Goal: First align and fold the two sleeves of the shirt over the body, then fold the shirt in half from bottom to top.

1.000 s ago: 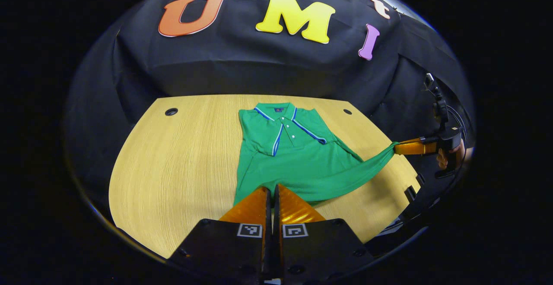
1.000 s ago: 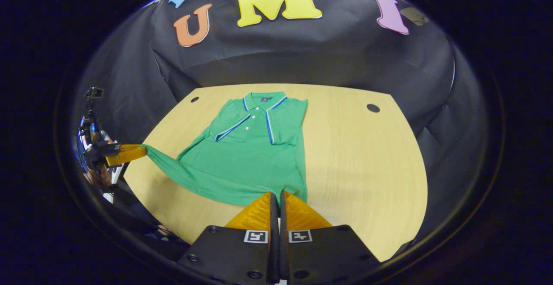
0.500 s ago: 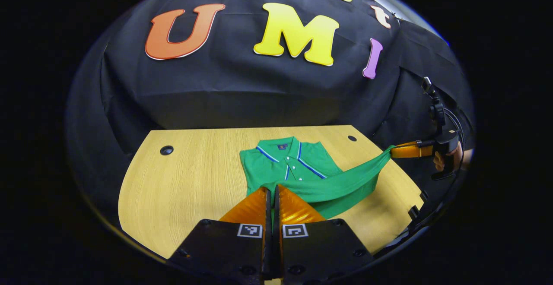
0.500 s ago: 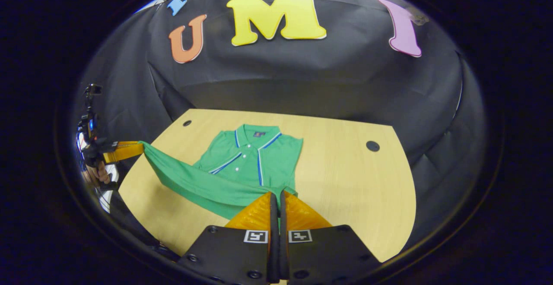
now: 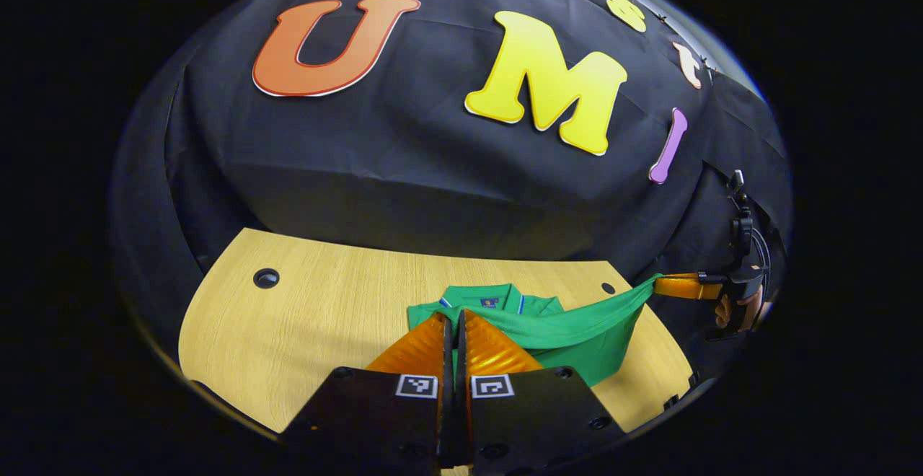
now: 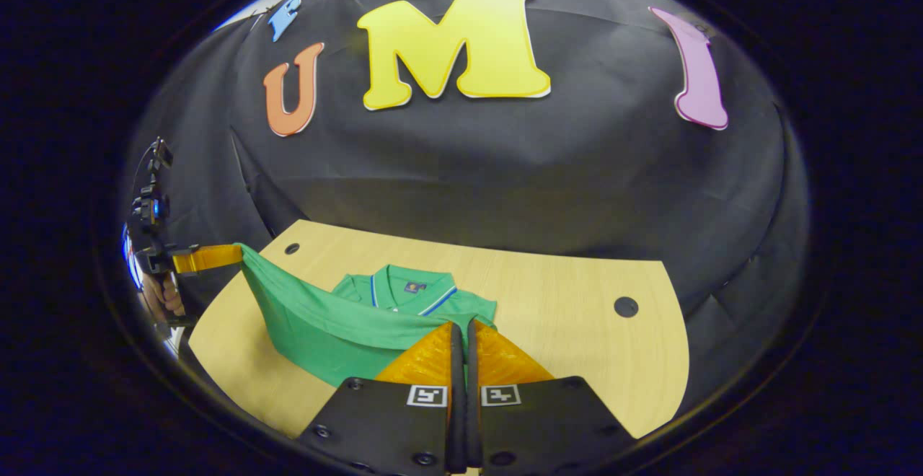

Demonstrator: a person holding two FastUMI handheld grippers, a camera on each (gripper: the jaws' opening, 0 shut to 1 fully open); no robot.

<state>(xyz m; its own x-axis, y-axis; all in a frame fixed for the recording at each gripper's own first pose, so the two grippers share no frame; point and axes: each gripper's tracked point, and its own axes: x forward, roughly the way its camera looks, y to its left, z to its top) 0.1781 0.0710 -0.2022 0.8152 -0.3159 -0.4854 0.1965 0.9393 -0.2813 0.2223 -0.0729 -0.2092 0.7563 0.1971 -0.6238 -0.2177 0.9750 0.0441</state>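
Note:
A green polo shirt (image 5: 577,335) with blue-and-white trim lies on the wooden table (image 5: 324,310), its sleeves folded over the body. Its collar (image 5: 482,296) points to the far edge. My left gripper (image 5: 454,319) is shut on one corner of the bottom hem. My right gripper (image 6: 461,327) is shut on the other corner. The hem hangs stretched between them, raised above the shirt's (image 6: 317,324) body and close to the collar (image 6: 404,285). Farther off, the right gripper (image 5: 659,285) and the left gripper (image 6: 236,252) each show with cloth pinched at the tips.
The table (image 6: 577,324) has round cable holes (image 5: 266,278) (image 6: 625,306) near its far corners. The black cloth wall stands just behind its far edge. A hand (image 5: 728,310) holds the far gripper at the right; another hand (image 6: 162,296) is at the left.
Both grippers have carried the bottom hem up and forward over the shirt toward the collar. The lower body now covers most of the chest and buttons.

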